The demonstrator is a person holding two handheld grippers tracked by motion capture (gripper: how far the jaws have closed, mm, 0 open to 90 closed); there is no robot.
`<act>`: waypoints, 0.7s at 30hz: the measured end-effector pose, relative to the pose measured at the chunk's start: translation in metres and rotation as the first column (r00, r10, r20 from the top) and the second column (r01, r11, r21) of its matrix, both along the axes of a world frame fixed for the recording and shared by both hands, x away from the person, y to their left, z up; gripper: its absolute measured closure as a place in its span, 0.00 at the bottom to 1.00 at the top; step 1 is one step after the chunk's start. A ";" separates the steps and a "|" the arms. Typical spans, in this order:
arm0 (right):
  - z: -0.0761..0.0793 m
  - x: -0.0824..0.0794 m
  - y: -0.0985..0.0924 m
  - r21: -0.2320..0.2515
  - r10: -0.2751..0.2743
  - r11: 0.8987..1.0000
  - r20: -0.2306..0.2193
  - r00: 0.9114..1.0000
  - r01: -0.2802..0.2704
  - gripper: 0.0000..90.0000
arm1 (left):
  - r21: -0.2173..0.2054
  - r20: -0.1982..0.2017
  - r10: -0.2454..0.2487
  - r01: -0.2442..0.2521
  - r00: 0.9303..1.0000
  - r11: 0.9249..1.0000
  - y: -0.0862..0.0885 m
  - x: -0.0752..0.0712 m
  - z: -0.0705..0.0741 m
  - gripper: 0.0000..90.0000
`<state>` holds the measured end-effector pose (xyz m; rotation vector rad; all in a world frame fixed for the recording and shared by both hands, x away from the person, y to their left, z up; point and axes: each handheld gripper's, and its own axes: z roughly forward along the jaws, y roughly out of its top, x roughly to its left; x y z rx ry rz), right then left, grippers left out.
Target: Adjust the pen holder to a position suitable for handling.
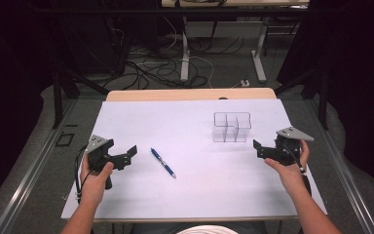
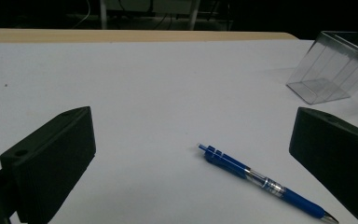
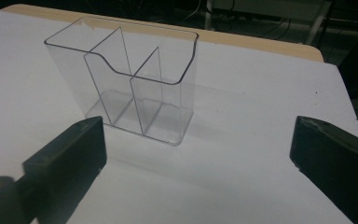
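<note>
High view: a blue pen lies flat on the white tabletop, and everything else is placed here against it. Its long axis runs diagonally, from the far-left end to the near-right end. In the left gripper view the clicker end of the pen points away toward the far side and the metal tip points to the near right, next to the right-hand jaw.

The left tool sits to the left of the pen, near it but not touching, held in the person's left hand, its jaws aimed to the right, toward the pen. In the left gripper view the jaws of the left tool stand spread wide with nothing between them but bare tabletop and the pen, which lies ahead of them, closer to the right-hand jaw.

A clear plastic organizer stands upright beyond and to the right of the pen, well apart from it. The right gripper view shows the organizer divided by inner walls into compartments, all of them holding nothing.

The right tool is far to the right of the pen, just near-right of the organizer, held in the right hand. Its own view shows the right tool with jaws spread wide, gripping nothing, the organizer ahead of them.
</note>
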<state>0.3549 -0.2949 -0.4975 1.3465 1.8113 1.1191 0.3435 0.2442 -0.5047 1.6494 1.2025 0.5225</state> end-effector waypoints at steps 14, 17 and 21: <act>-0.001 0.019 0.010 -0.075 0.004 0.997 0.057 0.998 0.000 0.41 | 0.002 -0.013 0.008 -0.008 1.000 1.000 -0.002 0.005 0.002 0.01; 0.002 0.022 0.009 -0.055 0.010 0.998 0.067 0.998 -0.007 0.54 | 0.006 -0.007 0.004 -0.004 1.000 1.000 -0.002 0.006 0.003 0.01; 0.003 0.031 0.004 -0.051 -0.022 0.998 0.035 0.999 0.024 0.58 | -0.007 -0.012 0.017 -0.017 1.000 1.000 -0.002 0.005 0.002 0.01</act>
